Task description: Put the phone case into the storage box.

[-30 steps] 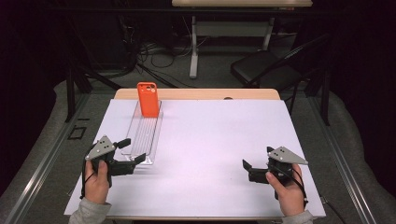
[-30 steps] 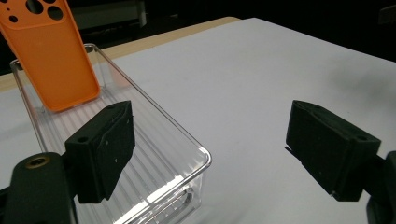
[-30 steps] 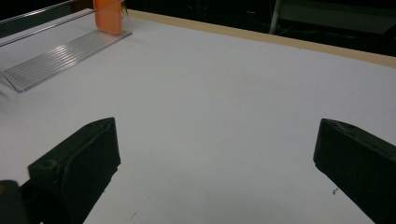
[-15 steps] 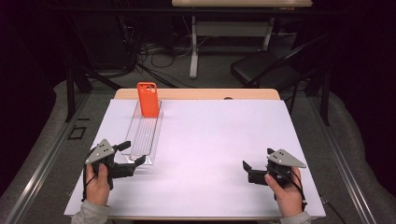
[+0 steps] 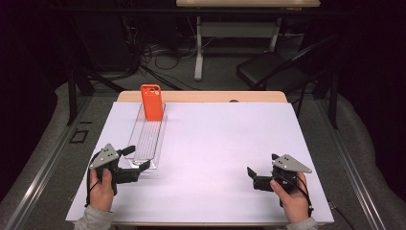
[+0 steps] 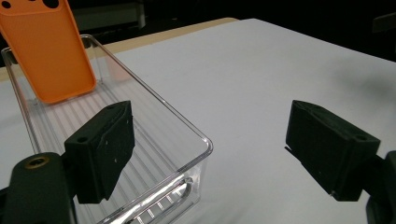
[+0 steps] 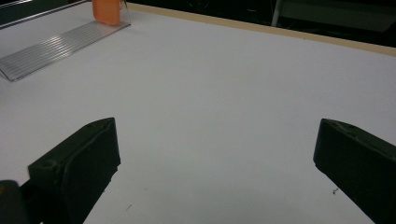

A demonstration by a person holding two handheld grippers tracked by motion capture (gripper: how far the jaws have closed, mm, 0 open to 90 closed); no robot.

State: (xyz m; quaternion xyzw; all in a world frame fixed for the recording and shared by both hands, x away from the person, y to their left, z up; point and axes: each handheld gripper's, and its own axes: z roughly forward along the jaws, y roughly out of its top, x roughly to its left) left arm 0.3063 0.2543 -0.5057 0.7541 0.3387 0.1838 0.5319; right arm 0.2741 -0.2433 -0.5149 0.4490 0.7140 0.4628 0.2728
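An orange phone case (image 5: 152,101) stands upright at the far end of a long clear ribbed tray (image 5: 147,139) on the left side of the table. My left gripper (image 5: 137,159) is at the tray's near end, open. In the left gripper view the tray's near right corner (image 6: 201,140) lies between the jaws of the left gripper (image 6: 210,149). One jaw hangs over the tray's inside and the other over the sheet, neither pressing on the wall. The case (image 6: 49,56) leans farther back. My right gripper (image 5: 262,165) (image 7: 215,163) stands open over bare sheet at the front right, nothing between its jaws.
A white sheet (image 5: 225,143) covers the wooden table, whose bare strip (image 5: 215,96) shows along the far edge. Behind the table are a dark chair (image 5: 268,72), a white table leg (image 5: 198,48) and cables on the floor.
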